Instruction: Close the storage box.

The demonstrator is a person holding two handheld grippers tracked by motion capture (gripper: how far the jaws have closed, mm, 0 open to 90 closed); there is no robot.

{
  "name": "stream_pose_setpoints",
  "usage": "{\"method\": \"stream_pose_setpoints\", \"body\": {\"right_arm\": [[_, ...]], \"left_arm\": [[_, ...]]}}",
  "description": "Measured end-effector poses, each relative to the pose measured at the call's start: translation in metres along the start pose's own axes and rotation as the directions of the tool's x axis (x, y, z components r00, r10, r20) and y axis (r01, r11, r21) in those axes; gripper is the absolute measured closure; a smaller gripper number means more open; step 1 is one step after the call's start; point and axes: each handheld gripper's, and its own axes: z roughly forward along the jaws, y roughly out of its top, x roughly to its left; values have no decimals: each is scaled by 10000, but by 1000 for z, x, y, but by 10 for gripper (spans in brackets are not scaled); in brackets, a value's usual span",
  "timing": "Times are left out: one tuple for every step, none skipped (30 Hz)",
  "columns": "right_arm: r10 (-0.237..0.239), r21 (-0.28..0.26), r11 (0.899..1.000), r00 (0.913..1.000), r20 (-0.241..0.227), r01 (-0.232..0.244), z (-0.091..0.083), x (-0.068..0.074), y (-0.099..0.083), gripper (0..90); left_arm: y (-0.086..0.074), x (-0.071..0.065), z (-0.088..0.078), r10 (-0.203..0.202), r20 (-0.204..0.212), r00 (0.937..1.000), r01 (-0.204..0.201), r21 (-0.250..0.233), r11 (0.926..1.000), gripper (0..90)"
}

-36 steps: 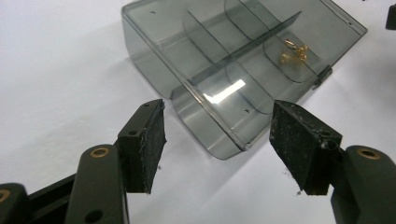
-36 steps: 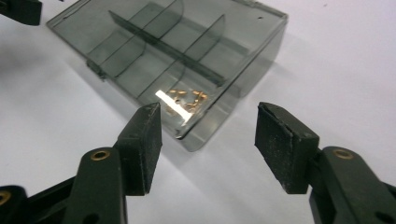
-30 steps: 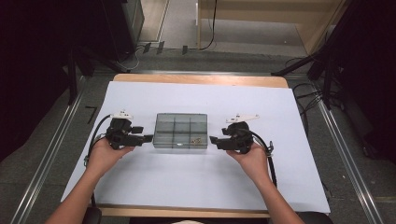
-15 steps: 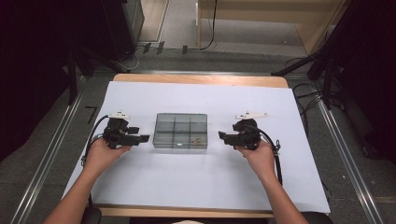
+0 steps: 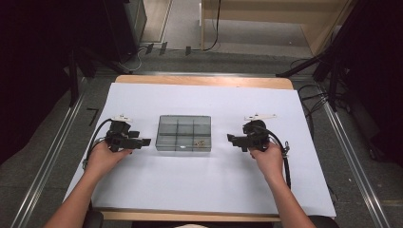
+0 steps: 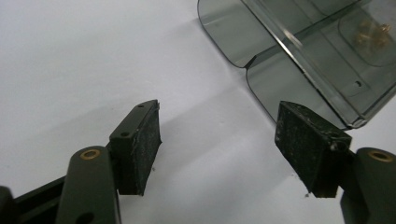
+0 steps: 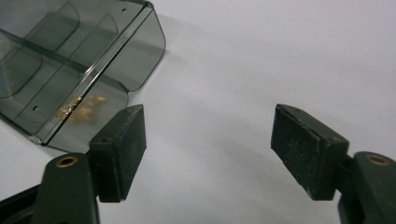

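Both hands have drawn back from the smoky clear compartment box since a second ago: then the two tools sat right against its short sides, now each stands apart from it with bare white sheet between. The right tool has moved farther off than the left tool, which has shifted only a little.

From above, the box lies flat near the middle of the bench, on the white sheet, its lid closed over a grid of compartments. A small heap of gold-coloured bits sits in the compartment at the box's 5 o'clock corner.

Left tool: at 9 o'clock of the box, pointing toward it, held in the person's left hand. Its jaws stand wide apart with nothing between them; in the left gripper view only white sheet shows in the gap, and the box's rounded corner lies just beyond the far pad.

Right tool: at 3 o'clock of the box, also pointing toward it, in the right hand. Its jaws have just been opening and stand apart, empty. In the right gripper view the box lies off toward 10 o'clock, clear of both pads, with the gold bits visible through its wall.

Each tool's cable trails back beside the wrist.
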Motion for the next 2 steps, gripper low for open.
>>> {"method": "stream_pose_setpoints", "body": {"right_arm": [[-151, 23, 9999, 9998, 143, 151, 0, 0, -1, 268], [-248, 43, 9997, 9994, 231, 247, 1, -1, -1, 268]], "left_arm": [[-1, 1, 3, -26, -102, 9999, 27, 64, 10000, 307], [-1, 1, 3, -26, -102, 9999, 27, 64, 10000, 306]]}}
